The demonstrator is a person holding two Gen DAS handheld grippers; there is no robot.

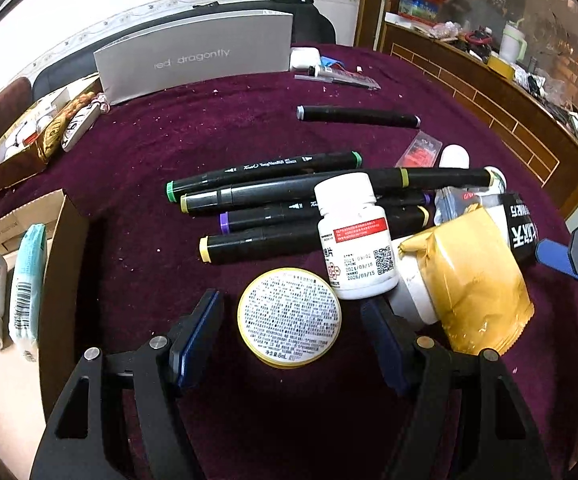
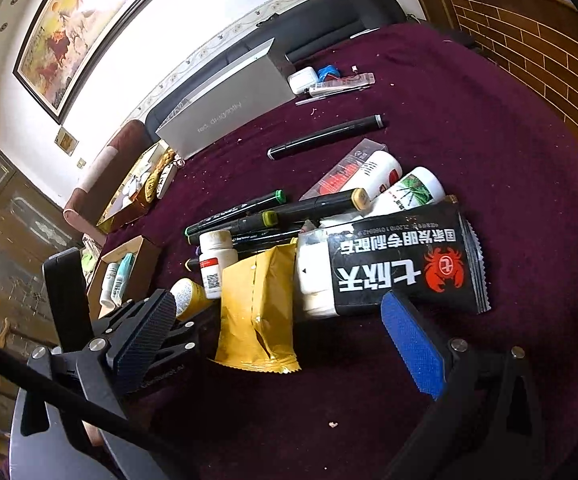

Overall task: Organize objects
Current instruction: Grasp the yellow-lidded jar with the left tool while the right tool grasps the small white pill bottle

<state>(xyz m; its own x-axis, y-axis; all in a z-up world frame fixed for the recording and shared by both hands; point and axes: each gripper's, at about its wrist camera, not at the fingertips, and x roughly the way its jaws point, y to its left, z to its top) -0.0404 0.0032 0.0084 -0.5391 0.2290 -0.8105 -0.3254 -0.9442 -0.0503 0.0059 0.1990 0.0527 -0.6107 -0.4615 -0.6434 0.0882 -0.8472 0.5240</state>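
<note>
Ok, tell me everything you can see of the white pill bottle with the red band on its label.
The white pill bottle is small, plastic-looking, with a white screw cap on. Its label carries a red band, printed dates and a QR code. It stands tilted among the clutter on the purple tablecloth, overlapping the black markers behind it. The round yellow tin lies just in front, and the yellow pouch beside it. No gripper touches it.

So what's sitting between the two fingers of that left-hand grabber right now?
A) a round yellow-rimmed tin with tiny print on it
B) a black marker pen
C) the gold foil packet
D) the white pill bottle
A: in the left wrist view the round yellow-rimmed tin lies on the purple cloth between the open fingers of the left gripper, which do not touch it.
</note>
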